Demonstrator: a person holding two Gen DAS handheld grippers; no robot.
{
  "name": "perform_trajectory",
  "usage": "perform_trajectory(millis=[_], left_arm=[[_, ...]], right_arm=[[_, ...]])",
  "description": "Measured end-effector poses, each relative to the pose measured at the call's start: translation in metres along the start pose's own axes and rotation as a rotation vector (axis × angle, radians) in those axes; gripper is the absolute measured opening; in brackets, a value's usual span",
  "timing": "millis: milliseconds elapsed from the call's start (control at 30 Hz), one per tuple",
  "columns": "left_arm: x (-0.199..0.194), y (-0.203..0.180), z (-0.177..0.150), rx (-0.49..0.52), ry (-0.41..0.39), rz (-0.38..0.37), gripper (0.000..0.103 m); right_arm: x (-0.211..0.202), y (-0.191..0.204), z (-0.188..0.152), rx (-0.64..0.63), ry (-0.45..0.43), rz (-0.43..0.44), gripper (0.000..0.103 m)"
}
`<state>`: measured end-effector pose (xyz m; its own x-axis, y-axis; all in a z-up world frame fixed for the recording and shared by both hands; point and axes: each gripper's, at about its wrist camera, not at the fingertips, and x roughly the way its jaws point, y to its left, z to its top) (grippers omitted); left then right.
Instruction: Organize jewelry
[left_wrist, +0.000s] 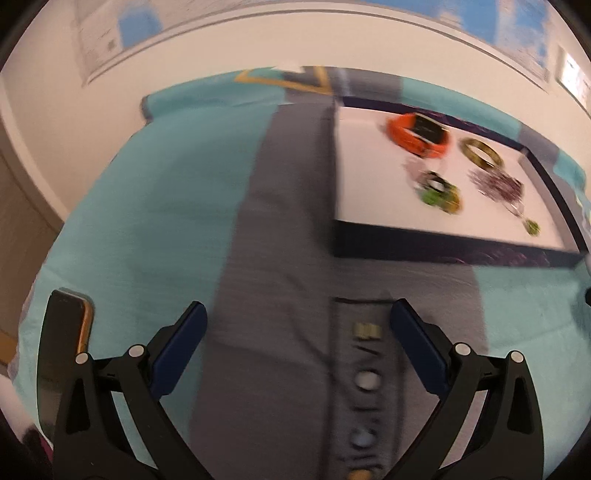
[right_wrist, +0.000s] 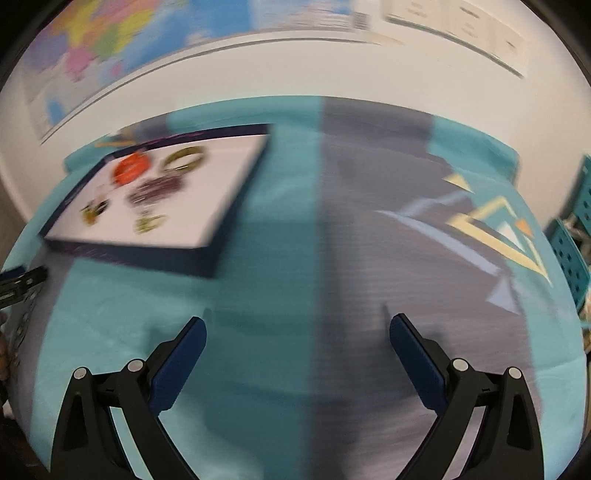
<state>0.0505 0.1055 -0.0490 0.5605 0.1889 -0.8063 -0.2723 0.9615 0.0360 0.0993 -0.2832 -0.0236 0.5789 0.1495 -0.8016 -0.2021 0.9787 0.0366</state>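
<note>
The left gripper (left_wrist: 298, 321) stands wide open with nothing between its blue pads, hovering over the grey stripe of a teal and grey bedspread (left_wrist: 155, 192). The right gripper (right_wrist: 297, 334) is spread just as wide and equally empty, above the seam where teal meets grey.

The jewelry sits together in a shallow tray (left_wrist: 436, 254) with dark walls and a white floor, resting on the bedspread. From the left wrist view the tray lies ahead and to the right of the open fingers, well apart from them. From the right wrist view it lies ahead and to the left, also well apart.

Inside it are an orange-strapped watch (left_wrist: 417, 134) at the far side, a gold bangle (left_wrist: 482, 153) just beside it, a green and black bracelet (left_wrist: 439, 192) nearer, and a purplish tangle of chain (left_wrist: 498, 184) (both views are motion-blurred, so finer detail is lost). A small green pendant (left_wrist: 532, 226) lies near the tray's front right corner.

A dark phone (left_wrist: 64, 343) with a gold edge rests on the teal cloth beside the left gripper's left finger. A world map (right_wrist: 103, 40) hangs on the wall behind.
</note>
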Motion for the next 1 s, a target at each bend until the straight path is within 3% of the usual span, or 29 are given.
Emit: perform_trajectory(millis=[100, 267, 1000], left_arm=[[0.005, 0.013, 0.005, -0.016, -0.008, 0.016, 0.098], [0.015, 0.014, 0.017, 0.000, -0.018, -0.006, 0.099], [0.022, 0.016, 0.022, -0.011, -0.019, -0.006, 0.099]], right_arm=[[0.006, -0.022, 0.003, 0.018, 0.014, -0.045, 0.096], [0.013, -0.034, 0.011, 0.010, 0.017, -0.041, 0.097], [0.015, -0.035, 0.015, 0.006, 0.020, -0.036, 0.098]])
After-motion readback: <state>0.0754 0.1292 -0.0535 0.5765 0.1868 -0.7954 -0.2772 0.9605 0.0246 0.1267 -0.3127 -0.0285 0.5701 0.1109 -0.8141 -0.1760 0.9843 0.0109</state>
